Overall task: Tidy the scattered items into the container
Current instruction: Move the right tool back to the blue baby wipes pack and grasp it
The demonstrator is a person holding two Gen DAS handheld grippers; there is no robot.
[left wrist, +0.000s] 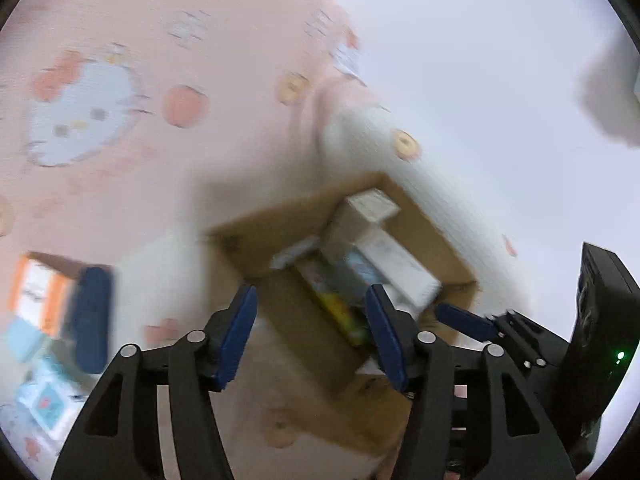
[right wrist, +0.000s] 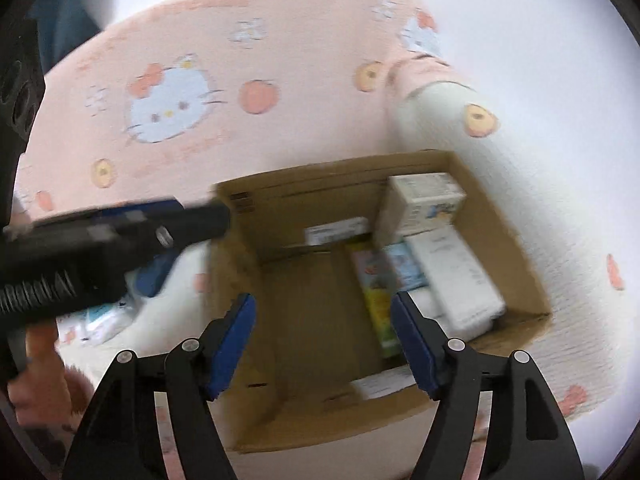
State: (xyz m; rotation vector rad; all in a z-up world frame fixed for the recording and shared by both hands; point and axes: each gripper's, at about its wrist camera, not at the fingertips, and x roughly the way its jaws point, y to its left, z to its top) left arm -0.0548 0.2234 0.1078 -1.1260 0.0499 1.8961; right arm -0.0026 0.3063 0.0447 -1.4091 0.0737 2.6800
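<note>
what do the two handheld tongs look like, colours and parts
Both are alike: the left tongs and right tongs have black plastic arms with cut-out slots, round silver pivot pins, and blue pads lining the inner faces of the fingers. Seen from the right camera, the left one also shows a ribbed black part near its body.

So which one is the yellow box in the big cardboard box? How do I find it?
Start at the open brown cardboard box on the pink cat-print bedding. On its floor lies a row of small packages, with white cartons on the right. The long yellow-and-green box is leftmost in that row, the only brightly coloured one, beside the bare cardboard floor.
</note>
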